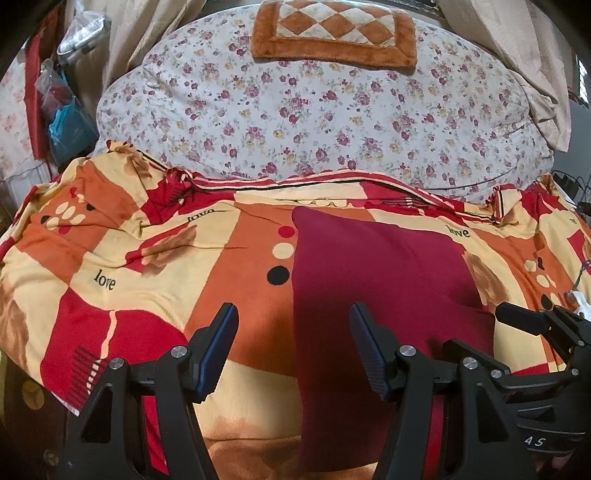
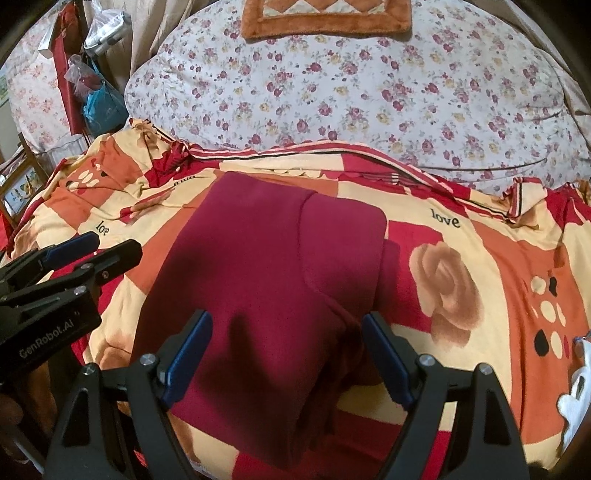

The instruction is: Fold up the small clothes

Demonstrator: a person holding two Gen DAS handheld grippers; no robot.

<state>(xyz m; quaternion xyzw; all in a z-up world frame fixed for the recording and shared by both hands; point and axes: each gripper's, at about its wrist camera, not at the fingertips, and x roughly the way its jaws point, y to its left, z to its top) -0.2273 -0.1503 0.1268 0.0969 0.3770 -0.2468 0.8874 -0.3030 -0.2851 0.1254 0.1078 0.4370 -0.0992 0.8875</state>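
1. Two grippers are in our view, both with their blue-padded fingers spread wide apart and nothing held between them.
2. We see the left gripper (image 1: pixel 293 341) hovering over the bedspread (image 1: pixel 122 266), its left finger above orange and cream patches, its right finger above the left part of the maroon garment (image 1: pixel 373 280); we cannot tell whether the pads touch the fabric.
3. We see the right gripper (image 2: pixel 286 354) poised over the near end of the maroon garment (image 2: pixel 258 280), the cloth lying between and beneath its fingers without being pinched.
4. We find the garment lying folded on the patterned bedspread (image 2: pixel 498 295), a rounded flap laid over its right side.
5. Beyond it we see a floral quilt (image 1: pixel 314 122), with a brown checked cushion (image 1: pixel 332 33) on top.
6. From the right wrist camera we see the left gripper (image 2: pixel 96 245) at the left edge, beside the garment.
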